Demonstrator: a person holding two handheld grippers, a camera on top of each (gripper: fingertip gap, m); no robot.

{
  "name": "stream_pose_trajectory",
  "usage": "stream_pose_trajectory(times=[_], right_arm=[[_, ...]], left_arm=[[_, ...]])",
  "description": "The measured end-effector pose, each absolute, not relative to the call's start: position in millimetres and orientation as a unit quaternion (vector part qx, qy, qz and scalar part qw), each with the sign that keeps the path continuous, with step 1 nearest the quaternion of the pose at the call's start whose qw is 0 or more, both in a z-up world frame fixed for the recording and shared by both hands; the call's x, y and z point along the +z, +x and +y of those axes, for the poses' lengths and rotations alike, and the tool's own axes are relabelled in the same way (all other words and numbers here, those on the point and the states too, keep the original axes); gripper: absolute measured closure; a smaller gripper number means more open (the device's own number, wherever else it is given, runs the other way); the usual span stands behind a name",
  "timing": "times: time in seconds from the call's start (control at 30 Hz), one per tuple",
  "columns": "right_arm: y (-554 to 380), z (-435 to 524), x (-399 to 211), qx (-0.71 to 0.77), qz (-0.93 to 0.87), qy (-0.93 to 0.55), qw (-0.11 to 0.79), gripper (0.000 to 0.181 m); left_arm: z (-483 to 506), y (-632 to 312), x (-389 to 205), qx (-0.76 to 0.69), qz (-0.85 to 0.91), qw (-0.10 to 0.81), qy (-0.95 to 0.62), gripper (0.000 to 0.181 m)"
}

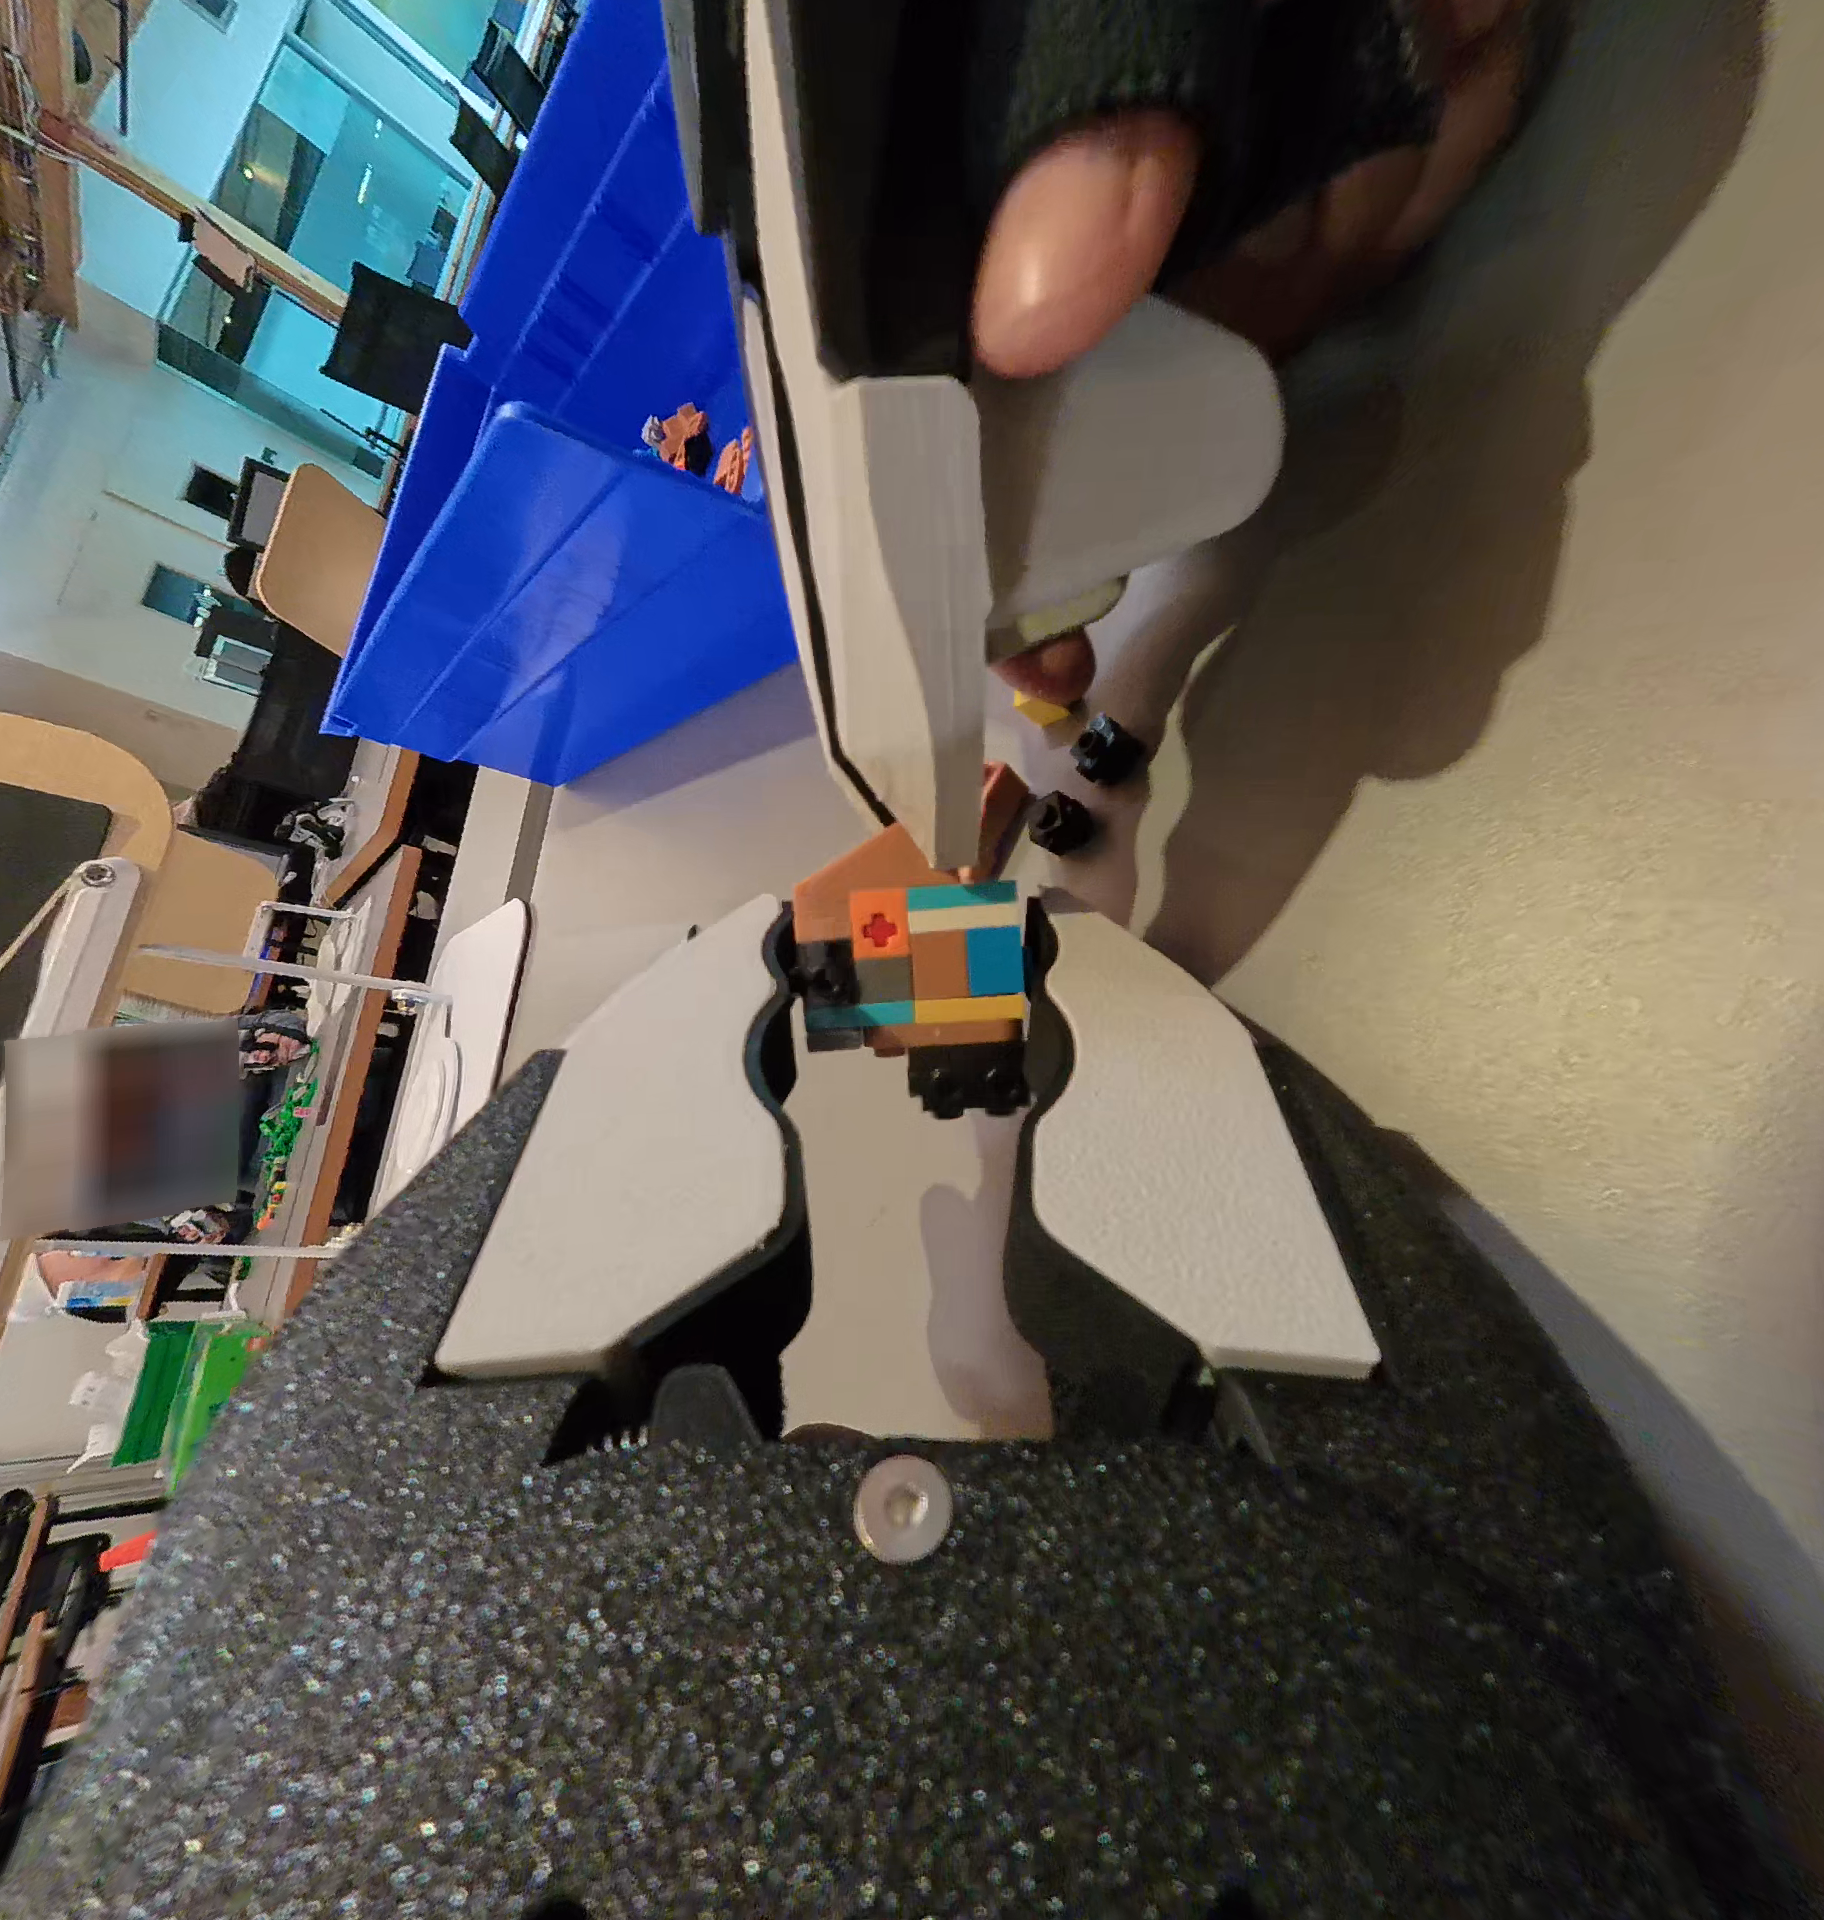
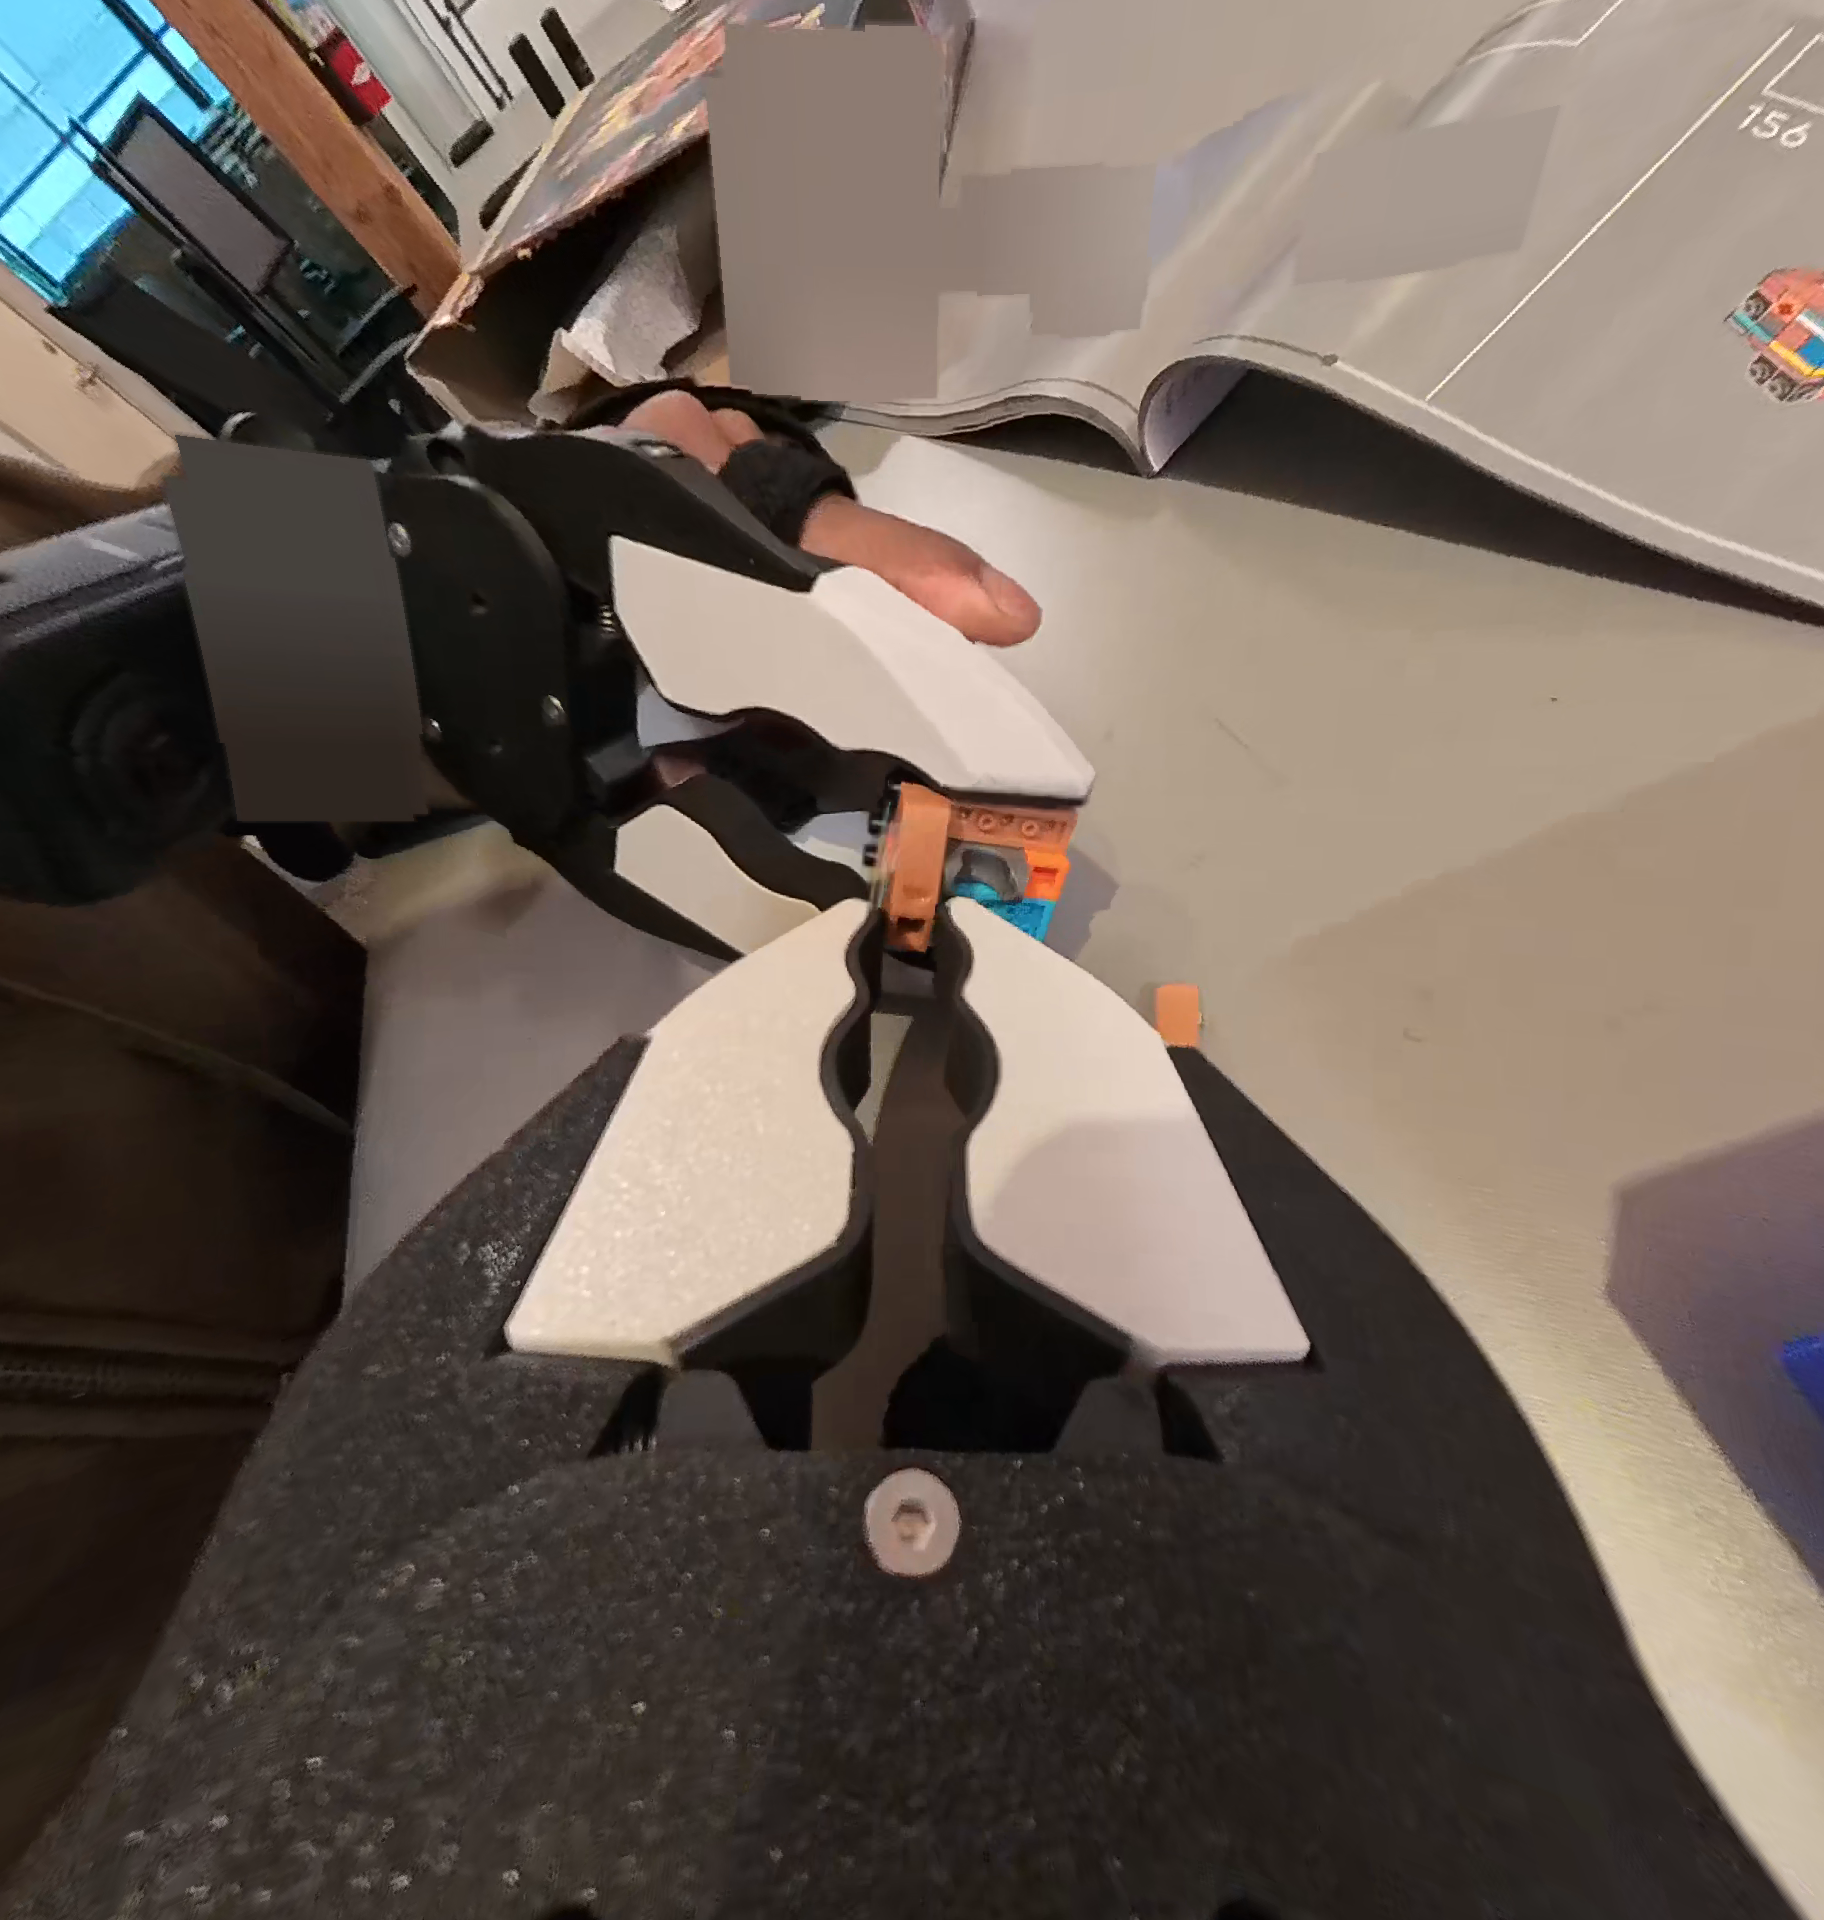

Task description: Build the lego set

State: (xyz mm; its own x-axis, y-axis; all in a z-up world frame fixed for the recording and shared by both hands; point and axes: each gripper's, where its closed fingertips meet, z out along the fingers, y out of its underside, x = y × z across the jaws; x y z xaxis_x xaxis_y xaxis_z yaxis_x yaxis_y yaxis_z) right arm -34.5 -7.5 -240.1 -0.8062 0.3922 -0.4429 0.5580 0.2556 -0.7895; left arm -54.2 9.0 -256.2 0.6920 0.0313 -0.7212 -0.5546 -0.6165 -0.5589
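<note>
My left gripper [image 1: 913,961] is shut on a small lego build [image 1: 939,961] of brown, teal, blue, yellow and orange bricks with black pieces at its edges. My right gripper [image 2: 910,920] is shut on a small light-brown piece [image 2: 910,873] and holds it against the side of the build [image 2: 1012,862]. In the left wrist view the right gripper's fingers [image 1: 939,727] come down from above onto the build's top. In the right wrist view the left gripper's upper finger [image 2: 866,675] covers much of the build. A bare thumb rests on it.
Loose black [image 1: 1103,748], yellow [image 1: 1038,710] and brown pieces lie on the table beyond the build. Blue bins [image 1: 575,582] with brown parts stand at the left. An open instruction booklet [image 2: 1510,343] lies at the back right, a brown piece [image 2: 1178,1013] near my right finger. Only a small space, under 4 cm, lies between the two pairs of fingers.
</note>
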Motion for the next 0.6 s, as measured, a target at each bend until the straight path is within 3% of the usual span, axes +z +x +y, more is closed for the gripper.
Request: stream_pose_trajectory(times=[0.6], right_arm=[[-46.3,-2.4,-237.2,-0.536,0.776,0.330,0.039,0.173]], left_arm=[[6.5,-68.0,-251.0,0.478,0.196,0.295,-0.804,0.137]])
